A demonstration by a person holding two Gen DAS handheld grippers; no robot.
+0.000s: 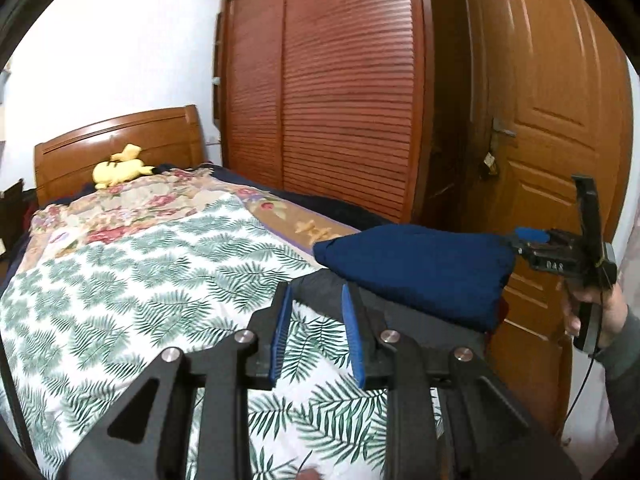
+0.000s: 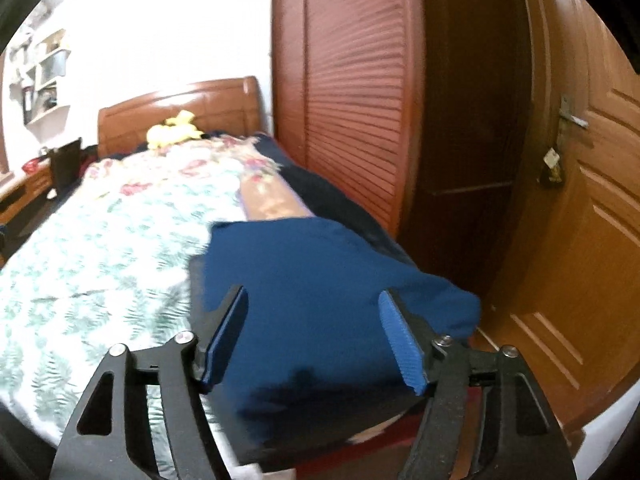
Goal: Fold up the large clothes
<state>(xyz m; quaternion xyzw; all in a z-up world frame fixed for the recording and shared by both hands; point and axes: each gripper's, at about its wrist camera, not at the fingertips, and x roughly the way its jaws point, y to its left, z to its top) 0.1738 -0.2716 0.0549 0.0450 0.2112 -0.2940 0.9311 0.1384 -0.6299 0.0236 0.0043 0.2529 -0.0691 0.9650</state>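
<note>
the left gripper (image 1: 316,320) hangs nearest, its blue pads spread with nothing between them, over the leaf-print bedspread (image 1: 132,280). beyond it a folded navy garment (image 1: 416,268) lies on a darker folded piece (image 1: 420,324) at the bed's right edge. the right gripper (image 2: 316,332) is spread wide over the navy cloth; blur hides whether it touches. a yellow plush toy (image 1: 120,168) lies by the headboard (image 1: 120,136).

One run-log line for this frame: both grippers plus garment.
left gripper: open, empty | right gripper: open, over navy garment | navy garment: bunched, at bed edge
</note>
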